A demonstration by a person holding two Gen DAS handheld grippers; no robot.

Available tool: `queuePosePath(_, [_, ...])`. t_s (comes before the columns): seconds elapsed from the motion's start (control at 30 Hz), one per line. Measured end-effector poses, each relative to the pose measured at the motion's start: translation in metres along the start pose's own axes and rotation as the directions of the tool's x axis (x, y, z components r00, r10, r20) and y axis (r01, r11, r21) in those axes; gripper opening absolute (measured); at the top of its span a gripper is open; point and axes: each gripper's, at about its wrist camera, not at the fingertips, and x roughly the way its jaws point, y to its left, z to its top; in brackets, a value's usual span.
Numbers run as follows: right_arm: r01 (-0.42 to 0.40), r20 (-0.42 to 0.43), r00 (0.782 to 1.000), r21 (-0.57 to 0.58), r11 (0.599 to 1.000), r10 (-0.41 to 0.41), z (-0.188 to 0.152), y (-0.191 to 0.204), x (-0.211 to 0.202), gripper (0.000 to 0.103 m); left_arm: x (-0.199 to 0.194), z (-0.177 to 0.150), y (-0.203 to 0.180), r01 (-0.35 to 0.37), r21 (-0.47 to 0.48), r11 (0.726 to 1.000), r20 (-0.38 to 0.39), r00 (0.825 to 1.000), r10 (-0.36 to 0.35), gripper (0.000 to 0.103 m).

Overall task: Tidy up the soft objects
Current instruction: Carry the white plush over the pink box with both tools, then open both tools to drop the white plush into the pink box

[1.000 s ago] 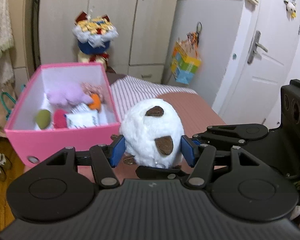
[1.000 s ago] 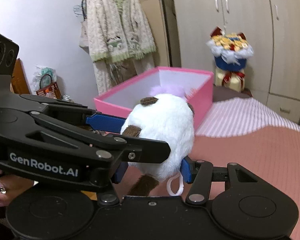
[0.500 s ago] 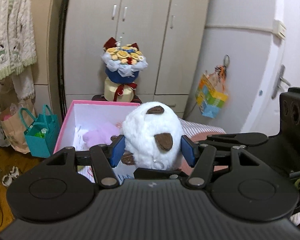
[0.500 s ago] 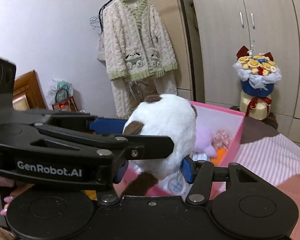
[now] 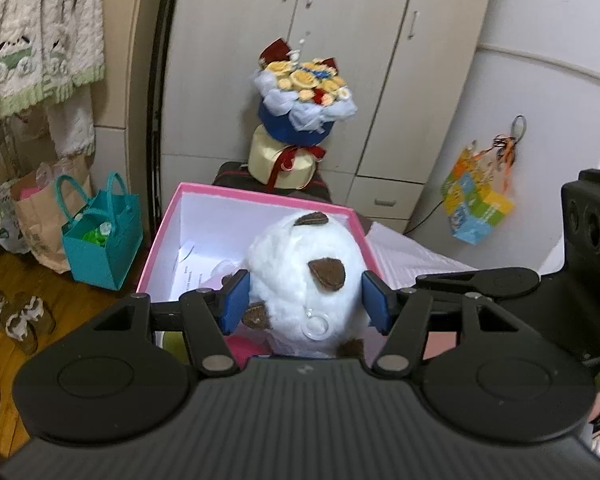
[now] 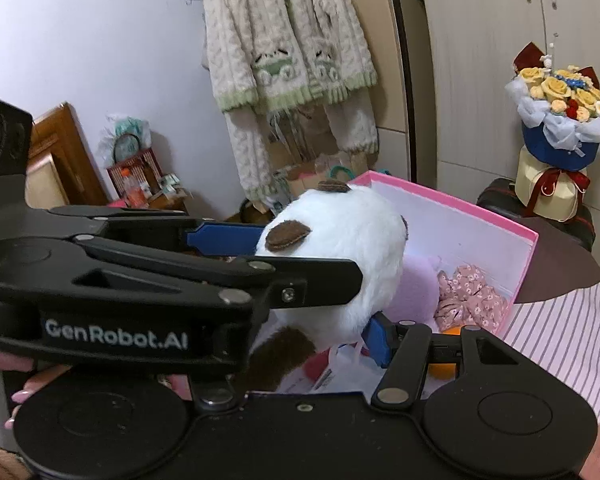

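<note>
A second ago the plush (image 5: 304, 280) hung over the bedspread with the pink box (image 5: 160, 236) off to the left; now it hangs above the box's open top, so the carry looks done and only the drop is left.

On the left, the left gripper (image 5: 305, 300) is part-closed, both blue pads pressed into the white fur as before.

To the right, the right gripper (image 6: 320, 300) reaches in from the side; its jaws are opening with the plush between them, one blue pad at the plush's lower edge, the other hidden behind the left gripper.

Inside the box a lilac toy (image 6: 416, 292) and a floral piece (image 6: 470, 296) lie below, far side. The release seems under way, and the left grip must let go next.
</note>
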Motion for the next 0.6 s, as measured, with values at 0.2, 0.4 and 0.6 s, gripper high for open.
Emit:
queuePosePath(0.2, [0.024,-0.044,0.999,-0.109,0.994,-0.029,0.011,-0.010,0.028,0.064,0.017,-0.006,0.009,-0.104,0.015,0.994,0.016,0.994,0.104,0.058])
queuePosePath(0.4, [0.027,-0.107,0.993,-0.195,0.980,-0.049,0.009,-0.006,0.045,0.063,0.024,-0.013,0.015,-0.143,0.022,0.990,-0.004,0.990,0.143,0.058])
queuePosePath(0.6, [0.025,-0.073,0.997,-0.161,0.987,-0.037,0.001,-0.006,0.033,0.063,0.018,-0.017,0.016,-0.149,0.036,0.988,0.009,0.989,0.149,0.058])
